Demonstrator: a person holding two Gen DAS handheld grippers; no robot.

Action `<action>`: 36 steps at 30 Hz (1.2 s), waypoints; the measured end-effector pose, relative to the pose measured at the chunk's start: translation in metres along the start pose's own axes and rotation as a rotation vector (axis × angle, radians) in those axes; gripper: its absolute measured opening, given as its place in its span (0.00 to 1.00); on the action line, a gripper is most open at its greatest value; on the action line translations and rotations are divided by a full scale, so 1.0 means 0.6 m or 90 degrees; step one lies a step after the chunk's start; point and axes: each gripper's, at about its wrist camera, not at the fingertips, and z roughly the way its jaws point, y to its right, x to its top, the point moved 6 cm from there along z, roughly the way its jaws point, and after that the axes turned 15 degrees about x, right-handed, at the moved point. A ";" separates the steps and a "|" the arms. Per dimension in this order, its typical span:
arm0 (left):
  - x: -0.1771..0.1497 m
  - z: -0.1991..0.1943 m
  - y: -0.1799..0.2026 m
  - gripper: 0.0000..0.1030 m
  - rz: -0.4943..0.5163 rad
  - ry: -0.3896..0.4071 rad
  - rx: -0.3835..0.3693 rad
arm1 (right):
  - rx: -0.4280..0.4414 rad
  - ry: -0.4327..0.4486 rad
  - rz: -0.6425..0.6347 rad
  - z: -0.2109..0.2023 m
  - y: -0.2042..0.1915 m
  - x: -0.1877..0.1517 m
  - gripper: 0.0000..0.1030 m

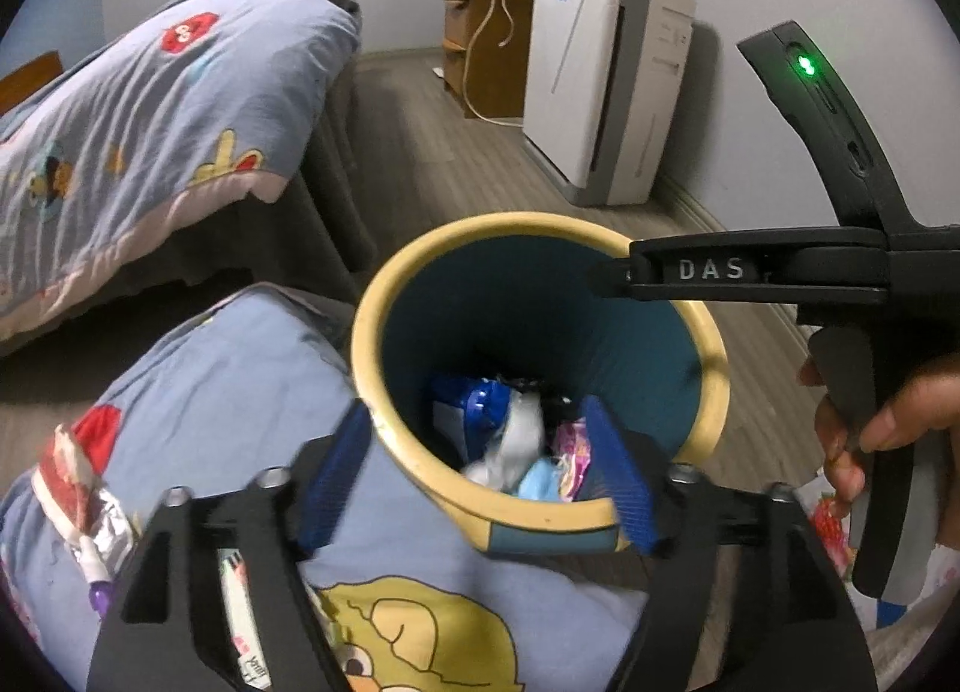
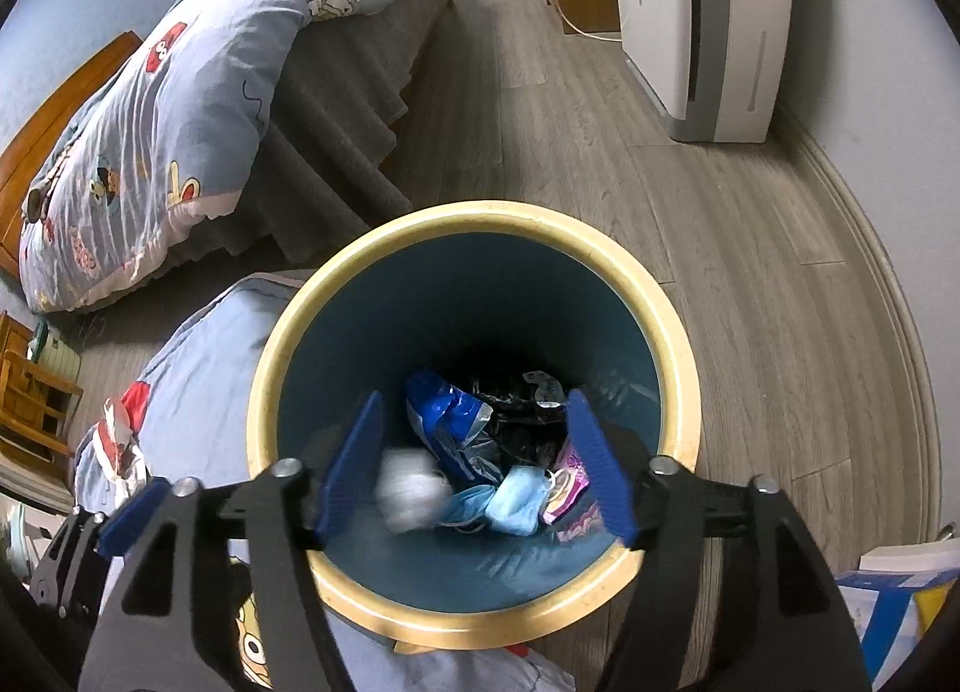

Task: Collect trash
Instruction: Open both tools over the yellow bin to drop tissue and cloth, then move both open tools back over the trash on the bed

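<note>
Teal bin with yellow rim; cartoon-print blue quilt.

You see a cartoon-print quilt on the bed, a white air purifier by the wall, wooden flooring.

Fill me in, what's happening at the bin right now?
A person holds both tools over the blue bin with the yellow rim, beside the bed. The right tool and left tool stand open with nothing gripped. A blurred white wad lies between the right tool's fingers, over the wrappers and a blue face mask in the bin. A red and silver wrapper lies on the blue quilt.
</note>
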 end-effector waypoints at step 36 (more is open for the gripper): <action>-0.143 -0.239 -0.266 0.92 -0.096 0.019 0.232 | 0.084 0.041 -0.035 -0.108 -0.247 -0.081 0.94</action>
